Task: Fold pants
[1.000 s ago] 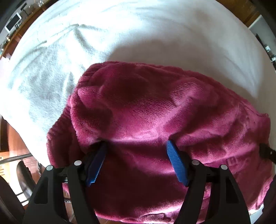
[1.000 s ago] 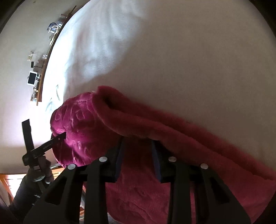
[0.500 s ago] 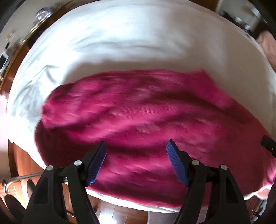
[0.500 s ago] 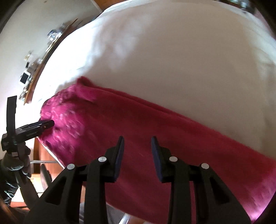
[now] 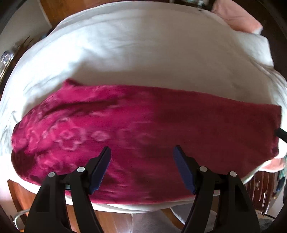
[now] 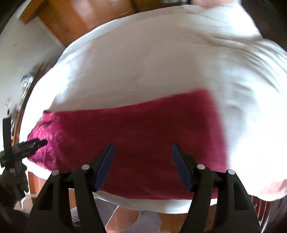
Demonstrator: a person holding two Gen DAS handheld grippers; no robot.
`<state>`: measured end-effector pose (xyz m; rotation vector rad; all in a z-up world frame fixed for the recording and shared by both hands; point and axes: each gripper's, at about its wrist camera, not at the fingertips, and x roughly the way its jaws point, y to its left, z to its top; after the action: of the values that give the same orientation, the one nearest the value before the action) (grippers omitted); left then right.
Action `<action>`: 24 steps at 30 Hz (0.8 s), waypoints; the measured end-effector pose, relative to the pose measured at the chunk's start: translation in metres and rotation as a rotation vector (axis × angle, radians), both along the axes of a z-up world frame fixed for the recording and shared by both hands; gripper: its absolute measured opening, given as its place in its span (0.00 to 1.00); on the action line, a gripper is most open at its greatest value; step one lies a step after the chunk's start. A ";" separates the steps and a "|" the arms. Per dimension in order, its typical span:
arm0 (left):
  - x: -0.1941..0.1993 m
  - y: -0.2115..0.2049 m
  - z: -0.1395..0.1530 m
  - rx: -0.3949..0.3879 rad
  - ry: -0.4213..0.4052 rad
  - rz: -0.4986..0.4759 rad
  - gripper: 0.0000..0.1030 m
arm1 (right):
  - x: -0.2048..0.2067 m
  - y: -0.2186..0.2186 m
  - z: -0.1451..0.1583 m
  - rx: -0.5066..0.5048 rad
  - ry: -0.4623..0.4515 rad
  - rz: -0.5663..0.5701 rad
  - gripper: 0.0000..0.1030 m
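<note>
**A:** so where are the pants [image 5: 147, 136] at? Looks like a long magenta fleece strip with a flower pattern at one end, lying flat across the near edge of the white sheet [image 5: 143, 53], right?

**B:** yep, stretched out sideways on the bed, patterned end to the left in the left wrist view. A pink cloth [image 5: 236, 16] sits at the far corner, well apart from them.

**A:** and the claws?

**B:** left claw [image 5: 141, 159] is spread wide above the pants, nothing between the blue pads. Right claw [image 6: 141, 157] has just been opening, jaws now apart and empty, fabric below them. In the right wrist view the left claw sits at the patterned end, gloved hand [image 6: 12, 181] on its handle. Wooden floor [image 5: 114, 222] under both.
</note>
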<state>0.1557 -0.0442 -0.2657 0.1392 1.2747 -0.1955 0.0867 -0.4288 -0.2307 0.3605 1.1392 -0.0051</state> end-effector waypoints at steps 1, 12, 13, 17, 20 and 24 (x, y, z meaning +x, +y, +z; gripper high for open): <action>0.001 -0.004 -0.004 -0.003 -0.001 -0.010 0.70 | -0.006 -0.014 0.001 -0.001 -0.007 -0.025 0.66; -0.024 -0.075 -0.008 0.009 0.002 -0.117 0.70 | -0.032 -0.117 -0.039 0.191 0.019 -0.164 0.66; -0.025 -0.077 -0.008 0.012 0.002 -0.118 0.70 | -0.030 -0.122 -0.044 0.219 0.021 -0.166 0.66; -0.033 -0.076 0.005 0.028 0.010 -0.114 0.70 | -0.014 -0.129 -0.060 0.251 0.035 -0.131 0.66; -0.037 -0.075 0.008 0.033 0.024 -0.093 0.70 | -0.005 -0.127 -0.065 0.246 0.041 -0.093 0.67; -0.040 -0.074 0.009 0.035 0.040 -0.067 0.70 | 0.002 -0.120 -0.071 0.235 0.041 -0.063 0.67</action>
<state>0.1155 -0.1178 -0.2566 0.2096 1.3152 -0.2345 0.0887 -0.5483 -0.3018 0.6070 1.1712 0.0669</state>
